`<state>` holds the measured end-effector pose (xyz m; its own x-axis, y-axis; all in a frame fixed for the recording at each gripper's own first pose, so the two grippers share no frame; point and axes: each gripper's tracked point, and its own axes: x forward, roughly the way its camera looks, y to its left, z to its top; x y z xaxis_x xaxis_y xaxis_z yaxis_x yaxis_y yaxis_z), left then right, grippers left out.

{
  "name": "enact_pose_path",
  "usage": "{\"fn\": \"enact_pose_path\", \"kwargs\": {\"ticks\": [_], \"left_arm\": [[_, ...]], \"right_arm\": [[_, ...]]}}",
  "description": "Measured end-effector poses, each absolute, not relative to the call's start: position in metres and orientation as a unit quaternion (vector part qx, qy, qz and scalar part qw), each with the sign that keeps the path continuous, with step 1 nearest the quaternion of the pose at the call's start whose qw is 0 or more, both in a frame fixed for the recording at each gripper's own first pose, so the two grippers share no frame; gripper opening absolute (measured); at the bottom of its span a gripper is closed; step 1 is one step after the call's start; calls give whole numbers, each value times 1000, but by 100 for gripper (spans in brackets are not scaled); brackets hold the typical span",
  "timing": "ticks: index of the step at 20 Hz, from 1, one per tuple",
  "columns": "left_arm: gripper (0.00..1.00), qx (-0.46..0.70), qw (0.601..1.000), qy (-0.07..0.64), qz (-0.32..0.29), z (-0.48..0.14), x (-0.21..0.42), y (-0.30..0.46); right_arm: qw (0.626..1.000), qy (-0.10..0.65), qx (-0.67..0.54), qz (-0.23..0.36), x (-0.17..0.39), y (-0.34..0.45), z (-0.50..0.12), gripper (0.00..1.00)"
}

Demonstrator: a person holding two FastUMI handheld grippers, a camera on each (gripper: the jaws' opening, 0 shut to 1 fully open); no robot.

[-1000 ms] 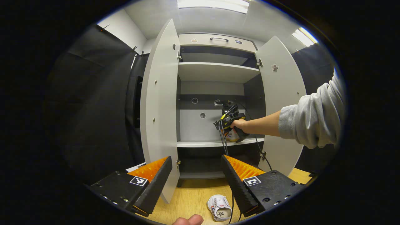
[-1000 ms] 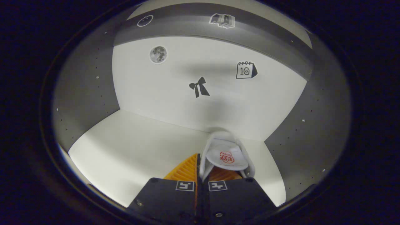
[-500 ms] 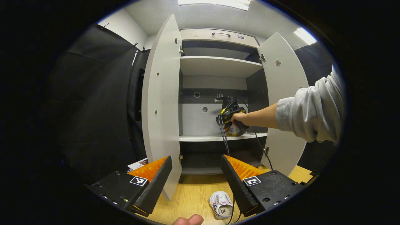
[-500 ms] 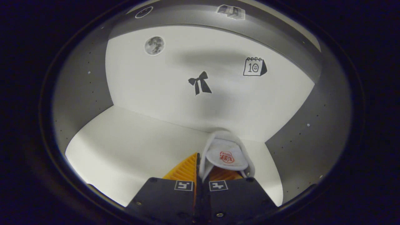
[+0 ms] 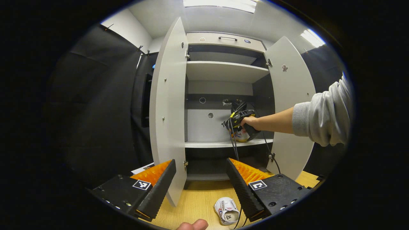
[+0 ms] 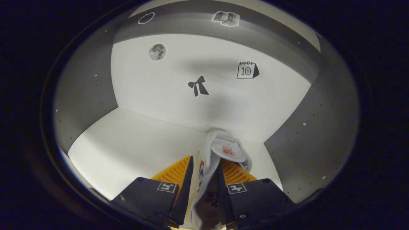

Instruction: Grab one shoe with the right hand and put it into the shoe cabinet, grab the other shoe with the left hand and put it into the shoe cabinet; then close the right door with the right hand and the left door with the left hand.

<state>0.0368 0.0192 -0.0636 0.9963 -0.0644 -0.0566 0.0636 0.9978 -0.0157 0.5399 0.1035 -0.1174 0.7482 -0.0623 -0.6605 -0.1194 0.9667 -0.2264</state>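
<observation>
Right gripper (image 6: pixel 204 174): reaching into the shoe cabinet (image 5: pixel 223 72); its fingers are standing slightly parted with a white shoe (image 6: pixel 220 151) between them, and whether both are pressing on it cannot be told.
White shoe: sitting at the far right of the middle shelf (image 6: pixel 127 140), toe pointing at the back wall.
Left gripper (image 5: pixel 201 179): hovering over the wooden counter (image 5: pixel 195 204) with its fingers spread wide, holding nothing.
Second shoe (image 5: pixel 227 210): lying on the counter in front of the cabinet, just beside the left gripper's right finger.
Left door (image 5: pixel 167 105): standing open.
Right door (image 5: pixel 292 95): standing open.
Person's hand (image 5: pixel 250 122): holding the right gripper at the middle shelf.
</observation>
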Motion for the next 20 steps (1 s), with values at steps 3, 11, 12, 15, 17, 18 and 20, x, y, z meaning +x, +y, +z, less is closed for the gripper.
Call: {"fn": "enact_pose_path", "kwargs": {"ticks": [3,11,12,15,17,18,20], "left_arm": [[95,-10,999,21,-38,-58,34,15],[95,-22,999,-9,-49,-37,22,12],[95,-20,999,-14,-48,-34,23,13],[95,-23,998,-21,-50,-29,18,13],[95,-26,998,-27,-50,-24,15,15],[95,-26,998,-27,-50,-23,12,15],[95,-24,998,-30,-49,-22,8,18]], "right_arm": [[927,352,-129,16,529,103,-106,45],[931,334,-147,20,485,95,-69,45],[932,325,-158,19,477,91,-61,45],[943,292,-158,31,444,93,-32,45],[954,262,-138,47,414,100,-9,45],[960,243,-128,56,397,103,3,45],[971,199,-111,69,358,106,28,45]]}}
